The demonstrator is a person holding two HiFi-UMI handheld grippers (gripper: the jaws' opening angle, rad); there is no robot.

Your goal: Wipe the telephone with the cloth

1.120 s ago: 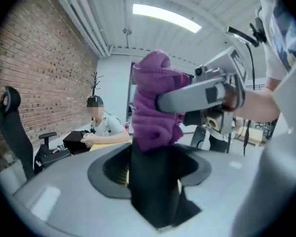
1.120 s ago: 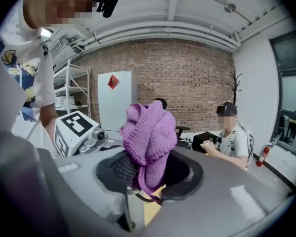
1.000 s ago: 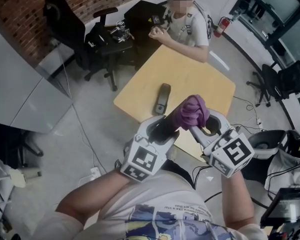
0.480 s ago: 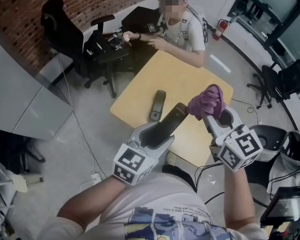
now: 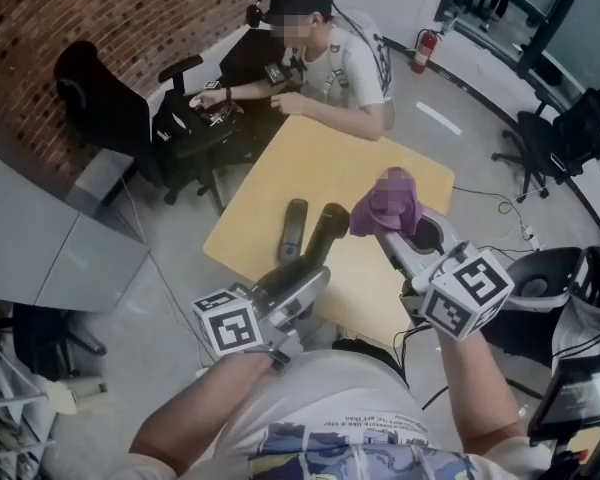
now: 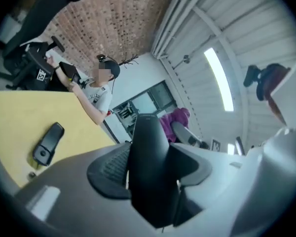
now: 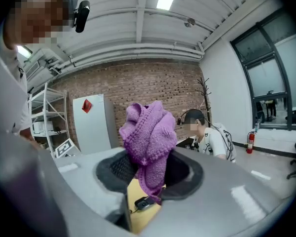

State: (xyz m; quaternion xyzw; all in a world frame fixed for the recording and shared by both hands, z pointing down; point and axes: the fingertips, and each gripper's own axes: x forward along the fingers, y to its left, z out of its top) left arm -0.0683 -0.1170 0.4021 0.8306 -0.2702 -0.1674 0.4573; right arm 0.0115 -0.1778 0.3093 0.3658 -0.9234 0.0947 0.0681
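Two grips we saw, left tongs (image 5: 298,276) clamped on black handset (image 5: 327,226) pointing lengthwise away from us, right tongs (image 5: 385,236) pinching purple cloth (image 5: 388,203), contact plain only in gripper views.

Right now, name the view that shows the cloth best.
Right gripper view: the cloth fills the centre, knit clear, pinched in the right tool. Head view shows it small; left gripper view only a patch behind the handset.

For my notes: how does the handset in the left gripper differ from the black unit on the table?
The handset is clamped in the left gripper, off the table; the black unit lies flat on it, untouched. The handset's back looks plain; the black unit shows a round detail. Both are black and elongated.
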